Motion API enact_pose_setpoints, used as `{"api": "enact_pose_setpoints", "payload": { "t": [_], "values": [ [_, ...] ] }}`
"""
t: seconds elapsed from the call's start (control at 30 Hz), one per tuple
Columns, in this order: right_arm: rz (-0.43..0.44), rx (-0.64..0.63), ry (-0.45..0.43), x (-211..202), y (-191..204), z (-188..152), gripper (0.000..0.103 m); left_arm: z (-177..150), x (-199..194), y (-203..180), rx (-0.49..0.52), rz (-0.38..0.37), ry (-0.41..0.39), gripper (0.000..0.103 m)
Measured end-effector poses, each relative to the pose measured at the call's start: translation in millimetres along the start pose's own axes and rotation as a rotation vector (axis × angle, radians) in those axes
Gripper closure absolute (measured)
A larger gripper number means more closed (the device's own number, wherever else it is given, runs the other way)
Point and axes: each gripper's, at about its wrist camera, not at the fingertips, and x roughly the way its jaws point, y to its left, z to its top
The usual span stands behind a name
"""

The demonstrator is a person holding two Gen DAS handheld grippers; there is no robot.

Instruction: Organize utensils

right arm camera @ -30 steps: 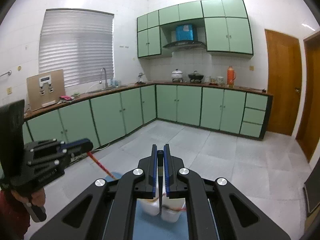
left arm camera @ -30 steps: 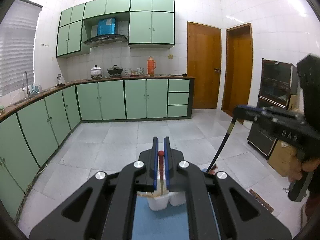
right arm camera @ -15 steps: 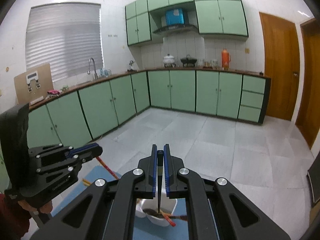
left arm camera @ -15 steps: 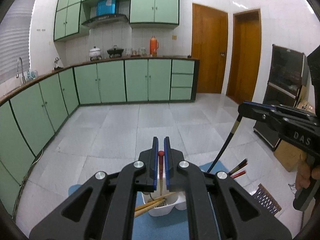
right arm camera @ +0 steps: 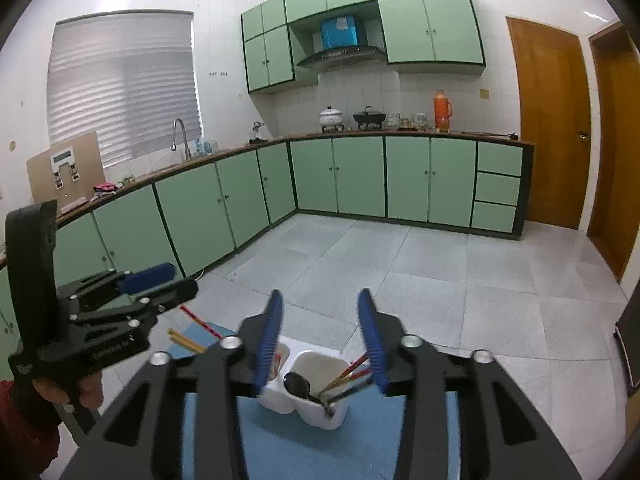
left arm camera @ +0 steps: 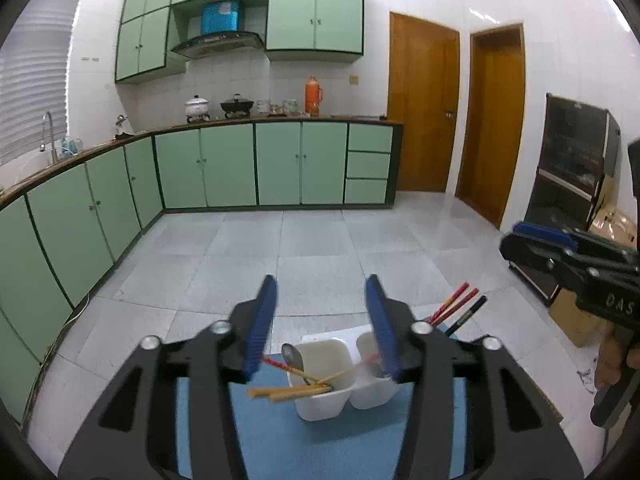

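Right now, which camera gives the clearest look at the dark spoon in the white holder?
The right wrist view: the dark spoon faces the camera in the white holder, unobstructed between the fingers. The left wrist view shows it mostly hidden behind a blue pad.

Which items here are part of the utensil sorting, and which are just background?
In play:
white two-cup holder
chopsticks
spoon
left gripper, jaws opening, nothing between them
right gripper, likewise opening and empty

Background:
blue mat
orange flask
white pot
black wok
faucet
doors
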Motion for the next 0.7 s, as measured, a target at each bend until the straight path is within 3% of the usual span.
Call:
{"api": "enact_pose_setpoints", "payload": {
  "t": [0.07, 0.27, 0.47, 0.7],
  "values": [
    [0.0, 0.003, -0.013, -15, 3, -5, 0.053, -3, -18, 4, -0.022, 0.008, -0.026, 0.042],
    [-0.014, 0.03, -0.034, -56, 8, -32, 0.025, -26, -63, 7, -0.068, 0.061, -0.074, 0.018],
    [-0.023, 0.046, -0.017, -82, 24, -69, 0.007, -60, -91, 3, -0.082, 0.11, -0.061, 0.011],
    [-0.04, 0.062, 0.028, -99, 41, -108, 0.006, -100, -117, -4, -0.095, 0.152, -0.005, 0.008]
  ]
}}
